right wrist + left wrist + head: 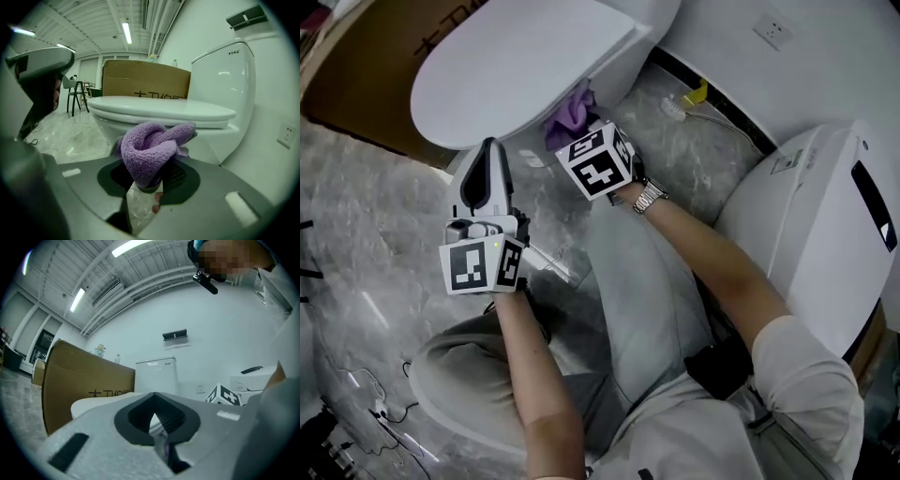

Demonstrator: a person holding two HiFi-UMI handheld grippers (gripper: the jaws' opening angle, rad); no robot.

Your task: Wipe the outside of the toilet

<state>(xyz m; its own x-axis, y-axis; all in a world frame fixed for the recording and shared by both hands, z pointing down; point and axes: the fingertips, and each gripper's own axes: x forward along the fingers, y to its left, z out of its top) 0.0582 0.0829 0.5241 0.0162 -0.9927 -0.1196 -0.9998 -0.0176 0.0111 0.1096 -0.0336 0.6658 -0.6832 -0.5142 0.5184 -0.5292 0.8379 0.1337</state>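
Right gripper is pinching the purple cloth mid-bunch: soft, light, should conform to toilet bowl. Left gripper closed, empty.

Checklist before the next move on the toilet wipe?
1. Grip: right hand-held gripper shut on purple cloth: ok.
2. Reach: cloth bunches past the jaws toward the toilet bowl: ok.
3. Contact: cloth on bowl: cannot tell.
4. Lid: toilet lid closed: ok.
5. Spare: left hand-held gripper shut, empty: ok.
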